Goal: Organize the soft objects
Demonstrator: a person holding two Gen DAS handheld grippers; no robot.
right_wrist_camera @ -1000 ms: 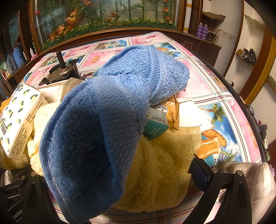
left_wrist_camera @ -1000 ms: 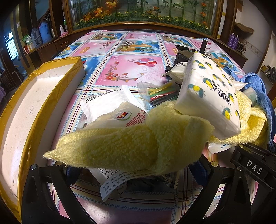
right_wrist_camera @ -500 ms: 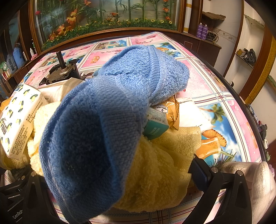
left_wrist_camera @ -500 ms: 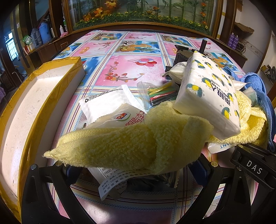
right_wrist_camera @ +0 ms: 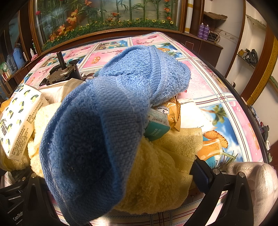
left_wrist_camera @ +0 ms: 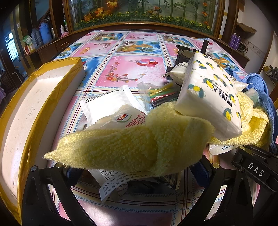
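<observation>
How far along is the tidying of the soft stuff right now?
Nothing looks sorted: the white tray shows nothing in it. In hand: a yellow towel lies across the left gripper, a blue towel over the right gripper. The tissue pack remains piled.

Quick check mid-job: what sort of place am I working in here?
Most likely a home living or dining room: a table under a cartoon-print plastic cloth, dark wooden cabinets along the walls, and a big glass panel painted with bamboo and flowers behind.
</observation>
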